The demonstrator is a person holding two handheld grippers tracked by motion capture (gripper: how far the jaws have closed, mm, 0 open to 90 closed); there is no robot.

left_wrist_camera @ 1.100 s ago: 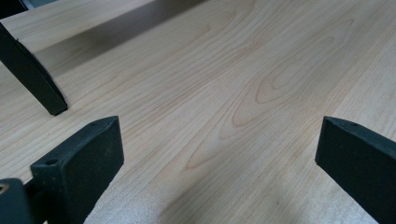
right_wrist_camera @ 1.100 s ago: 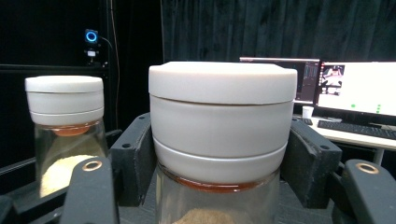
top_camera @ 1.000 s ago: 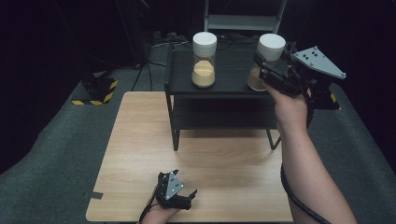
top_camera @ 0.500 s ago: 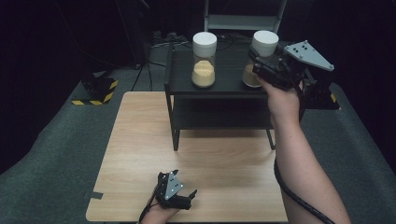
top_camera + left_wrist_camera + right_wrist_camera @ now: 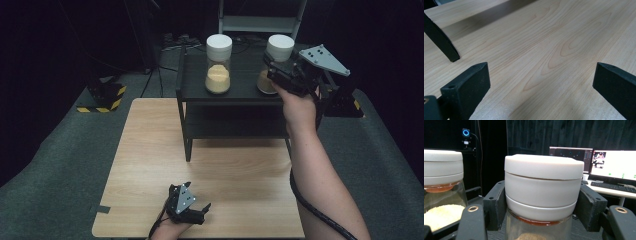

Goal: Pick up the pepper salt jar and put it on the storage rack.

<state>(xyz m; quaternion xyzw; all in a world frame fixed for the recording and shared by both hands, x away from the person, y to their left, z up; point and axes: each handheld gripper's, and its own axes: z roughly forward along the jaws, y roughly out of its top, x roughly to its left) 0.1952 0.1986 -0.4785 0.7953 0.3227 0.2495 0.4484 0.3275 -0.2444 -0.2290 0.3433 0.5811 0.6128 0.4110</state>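
Nearest us, the left gripper (image 5: 192, 212) rests spread and empty on the pale wooden worktop (image 5: 150, 150). Farther back, on the black two-tier shelf (image 5: 240, 87), our right gripper (image 5: 541, 202) brackets the white lid of the right-hand glass jar of tan grains (image 5: 543, 195); contact looks likely, firm clench unconfirmed. We judge grasp step: next, squeeze, then lift clear of the matching left-hand jar (image 5: 218, 62).

Count: 2 white-lidded glass jars (image 5: 219, 64) (image 5: 276, 62), 1 black two-tier shelf (image 5: 200, 97), 1 wooden surface (image 5: 150, 150), 2 grippers (image 5: 192, 215) (image 5: 272, 70), 2 monitors (image 5: 570, 153) (image 5: 615, 165).
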